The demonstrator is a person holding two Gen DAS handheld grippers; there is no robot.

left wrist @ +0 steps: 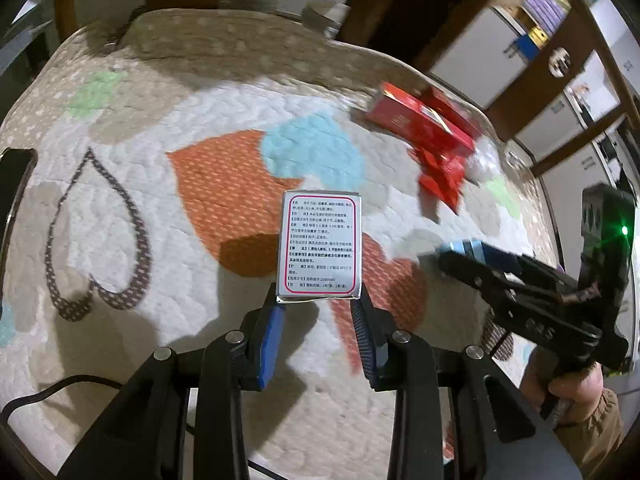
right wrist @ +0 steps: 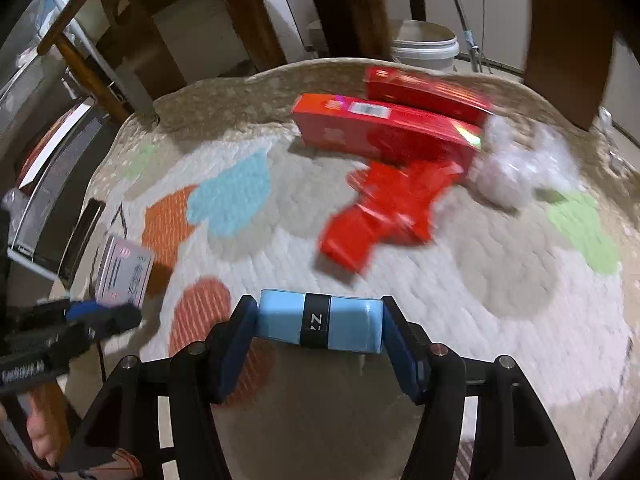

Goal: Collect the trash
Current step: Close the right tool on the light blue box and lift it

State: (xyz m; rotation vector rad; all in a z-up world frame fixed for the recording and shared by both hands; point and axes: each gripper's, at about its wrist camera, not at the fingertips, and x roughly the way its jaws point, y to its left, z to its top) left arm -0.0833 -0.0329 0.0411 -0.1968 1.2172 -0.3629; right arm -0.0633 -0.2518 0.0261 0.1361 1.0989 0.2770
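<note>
In the left wrist view my left gripper [left wrist: 318, 298] is shut on the lower end of a small white box with red-framed print [left wrist: 320, 240], held upright above the patterned rug [left wrist: 224, 184]. My right gripper [right wrist: 318, 312] is shut on a light blue box with a black band [right wrist: 320, 326], its pads against both ends. Farther off on the rug lie two red cartons [right wrist: 384, 132], a crumpled red wrapper [right wrist: 384, 208] and a wad of clear plastic [right wrist: 516, 172]. The left gripper [right wrist: 104, 316] with the white box [right wrist: 124, 272] shows at the left of the right wrist view.
Wooden furniture legs [right wrist: 248, 20] stand around the rug's far edge, with a white bucket [right wrist: 424, 46] behind them. A black cable [left wrist: 60, 388] runs over the rug at near left. A dark flat object [right wrist: 80, 236] lies by the rug's left edge. A hand [left wrist: 572, 384] holds the right gripper [left wrist: 452, 254].
</note>
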